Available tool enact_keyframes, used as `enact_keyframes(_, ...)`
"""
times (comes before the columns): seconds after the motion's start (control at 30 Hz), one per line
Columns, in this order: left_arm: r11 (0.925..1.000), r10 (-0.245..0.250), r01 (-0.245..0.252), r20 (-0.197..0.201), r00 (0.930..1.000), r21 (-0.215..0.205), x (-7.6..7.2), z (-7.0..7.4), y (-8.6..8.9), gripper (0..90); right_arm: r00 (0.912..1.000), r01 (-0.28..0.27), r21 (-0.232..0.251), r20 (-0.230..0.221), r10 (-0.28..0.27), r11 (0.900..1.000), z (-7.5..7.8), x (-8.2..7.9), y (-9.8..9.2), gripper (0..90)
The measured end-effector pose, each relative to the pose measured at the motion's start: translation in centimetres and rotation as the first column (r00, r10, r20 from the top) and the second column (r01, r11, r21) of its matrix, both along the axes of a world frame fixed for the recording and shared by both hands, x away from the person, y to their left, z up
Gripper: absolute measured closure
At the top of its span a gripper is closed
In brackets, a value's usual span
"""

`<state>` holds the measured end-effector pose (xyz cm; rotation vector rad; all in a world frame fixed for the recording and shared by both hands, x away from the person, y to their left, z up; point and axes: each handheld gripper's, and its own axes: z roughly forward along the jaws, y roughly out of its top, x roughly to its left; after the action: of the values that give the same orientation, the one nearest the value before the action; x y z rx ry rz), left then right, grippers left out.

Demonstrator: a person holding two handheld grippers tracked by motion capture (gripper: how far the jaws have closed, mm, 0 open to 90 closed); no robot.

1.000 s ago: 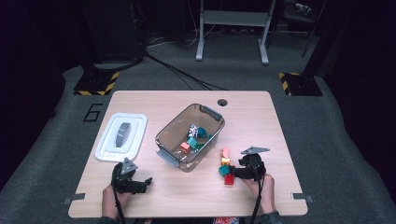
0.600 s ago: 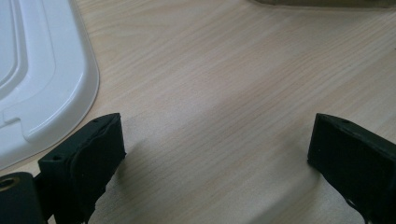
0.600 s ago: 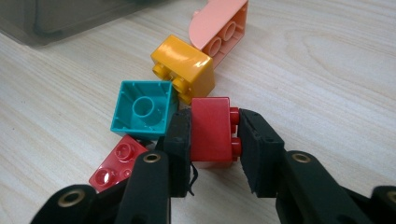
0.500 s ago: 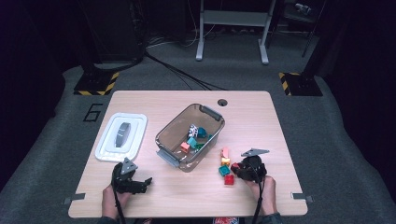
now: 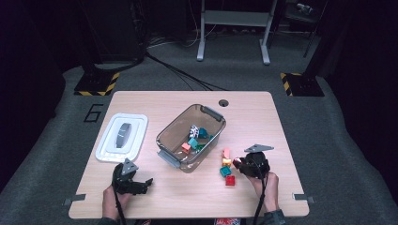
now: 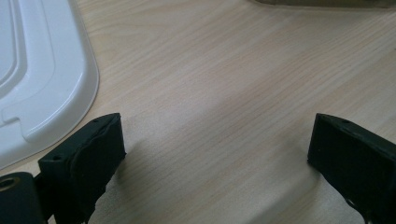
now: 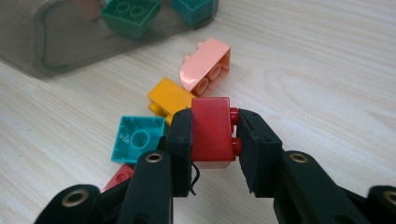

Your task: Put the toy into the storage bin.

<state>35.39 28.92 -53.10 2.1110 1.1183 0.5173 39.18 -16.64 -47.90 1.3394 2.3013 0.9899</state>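
Near the counter's [image 5: 281, 122] front-left corner, the left hand-held gripper [image 5: 141, 184] rests with its jaws spread wide and nothing between them, beside the white plastic lid [image 5: 122, 137]. At mid-counter stands the clear grey plastic bin [image 5: 170, 136] holding bricks. Toward the front-right edge, the right hand-held gripper [image 7: 214, 135] has just clamped its jaws onto a red plastic toy brick [image 7: 211, 128], beside the yellow [image 7: 169, 98], teal [image 7: 137, 137] and pink [image 7: 205, 63] bricks.

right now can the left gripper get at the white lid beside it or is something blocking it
Probably yes. The left gripper hangs with its jaws open and nothing between them, and the white lid lies just to one side on bare table with nothing between them.
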Motion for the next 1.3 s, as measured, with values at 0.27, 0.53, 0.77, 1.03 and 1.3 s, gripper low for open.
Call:
enact_keyframes(0.27,1.0,0.002,-0.002,-0.002,1.0,-0.005,0.0,0.0,0.0,3.7,0.9998,0.005,0.034,0.02,-0.005,0.999,1.4,0.9,-0.1,67.3)
enact_keyframes(0.53,1.0,0.003,-0.003,-0.006,1.0,-0.007,0.0,0.0,0.0,3.7,0.9987,-0.008,0.026,0.051,0.007,1.0,2.8,1.8,0.5,67.3)
enact_keyframes(0.77,1.0,0.001,-0.001,-0.004,1.0,-0.003,0.1,0.0,0.0,3.8,0.9973,-0.018,0.042,0.071,0.015,0.999,4.2,2.4,1.0,67.3)
enact_keyframes(1.03,1.0,0.002,-0.002,-0.006,1.0,-0.007,0.0,0.0,0.0,3.9,0.9955,-0.039,0.041,0.088,0.035,0.998,5.5,3.3,1.3,67.3)
enact_keyframes(1.3,1.0,0.002,-0.002,-0.006,1.0,-0.007,0.0,0.0,0.0,3.8,0.9906,-0.059,0.042,0.126,0.053,0.997,7.3,3.8,2.0,67.4)
